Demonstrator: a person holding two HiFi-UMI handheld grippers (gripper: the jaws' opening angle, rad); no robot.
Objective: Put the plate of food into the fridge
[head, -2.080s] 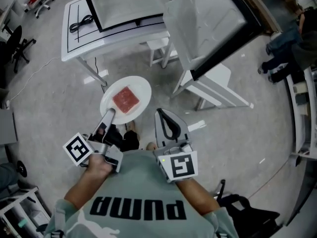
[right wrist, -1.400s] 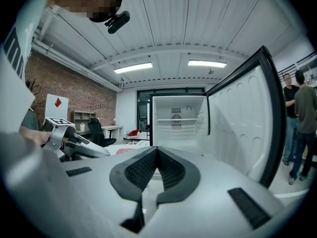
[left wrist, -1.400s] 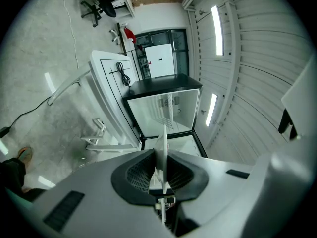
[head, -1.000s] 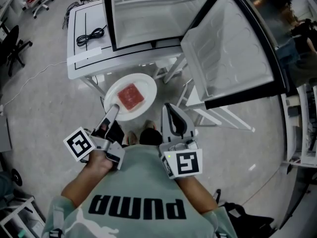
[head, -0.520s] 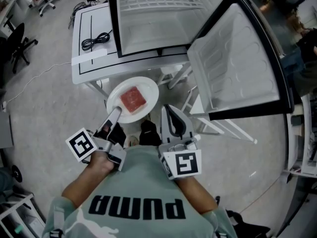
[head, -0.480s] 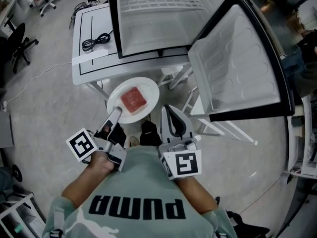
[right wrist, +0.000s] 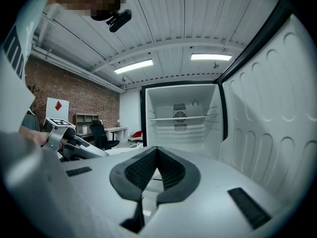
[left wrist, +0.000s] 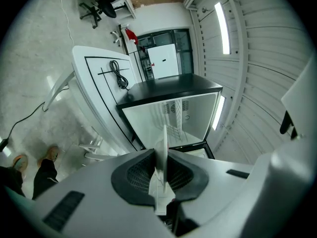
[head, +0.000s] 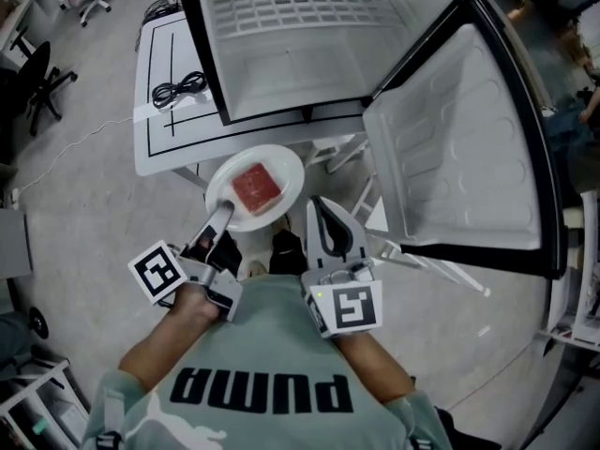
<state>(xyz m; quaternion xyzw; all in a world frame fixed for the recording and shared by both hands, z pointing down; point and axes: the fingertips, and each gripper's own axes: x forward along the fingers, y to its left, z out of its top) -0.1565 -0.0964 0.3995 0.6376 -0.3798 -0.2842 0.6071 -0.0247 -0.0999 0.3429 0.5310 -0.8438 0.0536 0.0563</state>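
Observation:
A white plate (head: 281,170) carries a square slab of red meat (head: 257,188). My left gripper (head: 221,216) is shut on the plate's near rim and holds it level in front of me. In the left gripper view the plate's rim (left wrist: 162,158) shows edge-on, pinched between the dark pads. My right gripper (head: 328,221) hangs beside the plate, shut, with nothing in it; in the right gripper view its tips (right wrist: 156,151) meet. The fridge (head: 309,36) stands open just ahead, its white interior (right wrist: 181,114) bare with a wire shelf. Its door (head: 469,139) swings out to the right.
The fridge sits on a white table (head: 173,120) with a black cable (head: 180,89) coiled at its left. Black office chairs (head: 37,73) stand at far left. My feet (head: 286,249) show below the plate. Metal racking (head: 577,289) lines the right edge.
Both grippers and the plate have moved forward toward the open fridge, which now looms larger and closer. The grip on the plate is unchanged.

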